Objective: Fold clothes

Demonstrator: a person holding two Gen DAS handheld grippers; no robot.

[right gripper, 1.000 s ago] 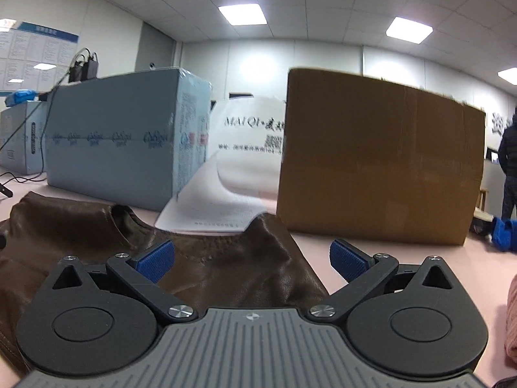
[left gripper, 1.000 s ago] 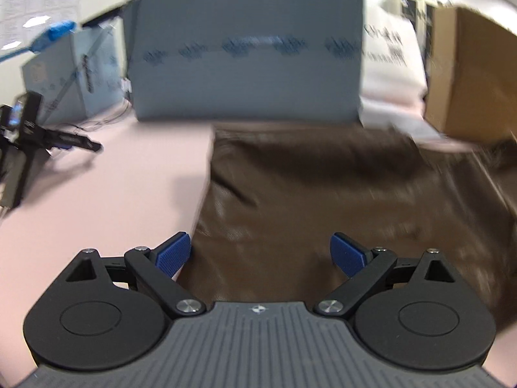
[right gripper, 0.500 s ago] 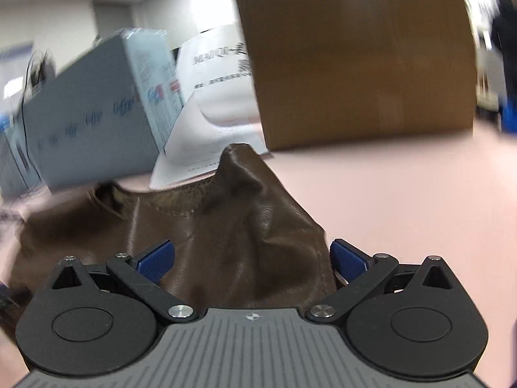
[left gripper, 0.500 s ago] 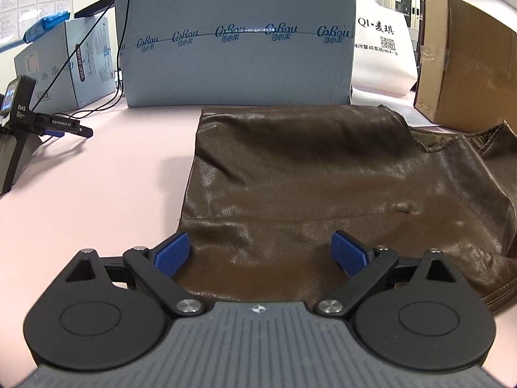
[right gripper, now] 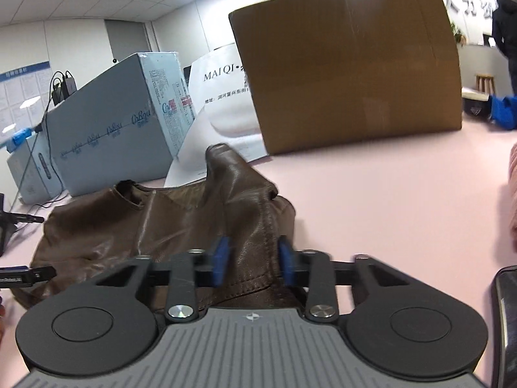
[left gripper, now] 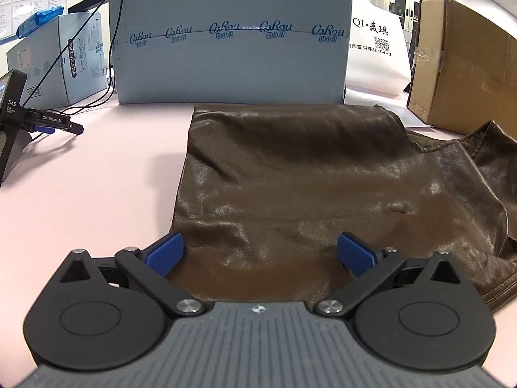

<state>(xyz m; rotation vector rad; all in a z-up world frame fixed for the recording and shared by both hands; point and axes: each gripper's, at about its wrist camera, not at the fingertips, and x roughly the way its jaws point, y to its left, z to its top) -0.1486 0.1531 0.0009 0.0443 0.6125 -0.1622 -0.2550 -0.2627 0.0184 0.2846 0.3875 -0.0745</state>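
The pale blue carton [left gripper: 232, 35] behind the garment carries a repeated "Cobou"-like script logo in dark blue along a tape line, with small characters under each that are too fine to read; the smaller blue box [left gripper: 64, 61] to its left bears a vertical label, partly legible as a code beside "10KM"; the white bag [left gripper: 376, 55] shows "QI" followed by two Chinese characters, a QR code and a line ending "104-3", and in the right wrist view the same bag [right gripper: 223, 97] reads "MAIQI", the rest cut off by the brown cardboard box [right gripper: 349, 71]; a black device [left gripper: 51, 119] at the left edge is marked "GenRobot.AI", and the stand beside it "DAS".

The brown leather garment [left gripper: 307, 187] lies on the pink table [left gripper: 97, 177], glossy and creased, its left edge straight, its neckline and stitched hem toward the right; its far right part runs out of the left wrist view.

The left gripper [left gripper: 260, 252] stands wide apart over the near edge of the leather, its jaws having just been opening, pads clear of it; the right gripper [right gripper: 253, 260] has just been closing, and its blue pads pinch a raised fold of the garment [right gripper: 232, 200], which peaks upward beyond them; a dark-clothed person [right gripper: 505, 32] stands far back, cropped by the frame.
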